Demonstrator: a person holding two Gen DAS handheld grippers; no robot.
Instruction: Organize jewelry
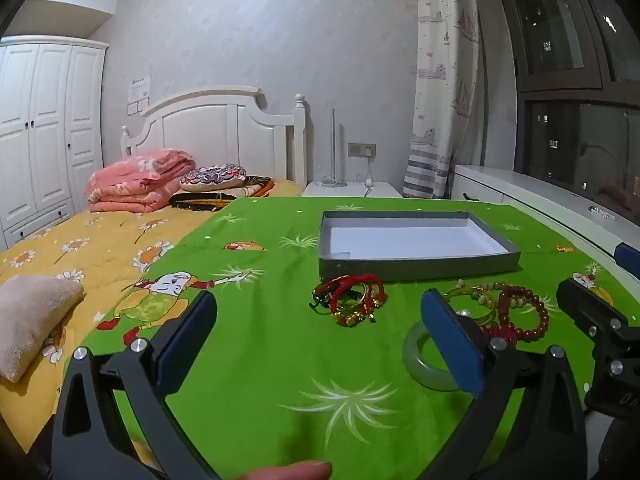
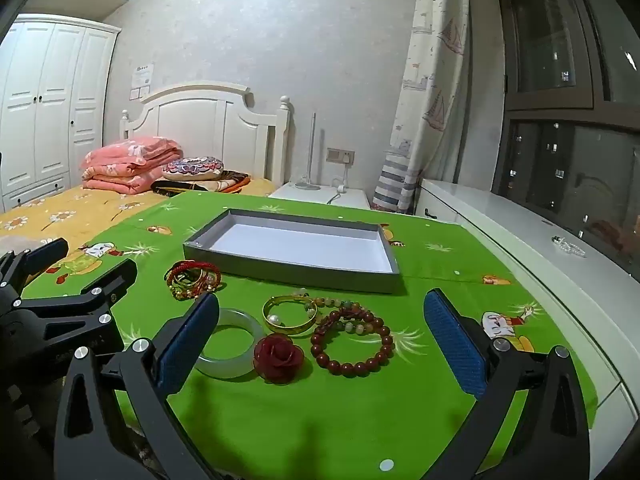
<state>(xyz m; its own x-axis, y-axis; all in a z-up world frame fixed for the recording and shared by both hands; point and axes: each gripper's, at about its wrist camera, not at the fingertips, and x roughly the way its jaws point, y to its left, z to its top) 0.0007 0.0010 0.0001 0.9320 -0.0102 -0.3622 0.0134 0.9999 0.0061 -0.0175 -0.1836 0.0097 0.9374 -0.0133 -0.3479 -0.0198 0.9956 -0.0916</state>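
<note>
A shallow grey box (image 1: 416,269) (image 2: 304,277) with a white floor lies on the green cloth (image 1: 280,360). In front of it are red cord bracelets (image 1: 352,298) (image 2: 194,278), a pale jade bangle (image 1: 412,354) (image 2: 230,371), a gold bangle (image 2: 292,330), a red rose (image 2: 279,356) and dark red bead bracelets (image 1: 536,322) (image 2: 352,368). My left gripper (image 1: 320,332) hovers open, near the red cords. My right gripper (image 2: 320,336) is open above the bangles and rose. Neither holds anything.
The cloth covers a table beside a bed with a yellow sheet (image 1: 80,248) and a folded pink quilt (image 1: 136,184). A beige towel (image 1: 32,320) lies at the left. A white sill (image 2: 520,216) at the right carries clear beads (image 2: 568,246).
</note>
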